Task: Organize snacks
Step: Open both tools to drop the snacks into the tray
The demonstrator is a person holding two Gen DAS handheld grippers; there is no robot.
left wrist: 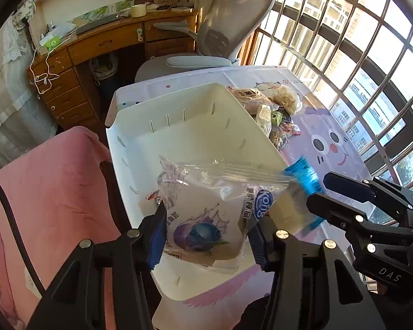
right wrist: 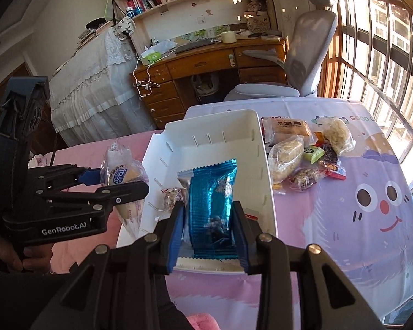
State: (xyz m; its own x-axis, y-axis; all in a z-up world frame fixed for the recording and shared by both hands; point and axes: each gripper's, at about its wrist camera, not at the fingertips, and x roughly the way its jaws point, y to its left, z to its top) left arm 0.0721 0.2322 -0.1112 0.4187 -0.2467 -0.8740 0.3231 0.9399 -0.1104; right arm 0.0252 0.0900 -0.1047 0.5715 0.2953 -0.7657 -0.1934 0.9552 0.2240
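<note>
A white bin (left wrist: 195, 126) (right wrist: 206, 123) stands on the table. My left gripper (left wrist: 206, 228) (right wrist: 121, 180) is shut on a clear bag holding a blueberry pastry (left wrist: 203, 220) (right wrist: 124, 170), at the bin's near left edge. My right gripper (right wrist: 208, 211) (left wrist: 318, 189) hangs over the bin's near end with a blue foil packet (right wrist: 212, 192) (left wrist: 303, 176) upright between its fingers. The packet is blurred while the fingers look sharp, and the pads stand slightly off its sides. A small wrapped snack (right wrist: 172, 195) lies inside the bin.
A pile of several wrapped snacks (right wrist: 303, 154) (left wrist: 269, 110) lies right of the bin on the cartoon tablecloth (right wrist: 344, 192). Pink fabric (left wrist: 55, 192) covers the left side. A grey office chair (right wrist: 303, 63) and a wooden desk (right wrist: 206, 63) stand beyond the table. A person's hand (right wrist: 33, 258) holds the left gripper.
</note>
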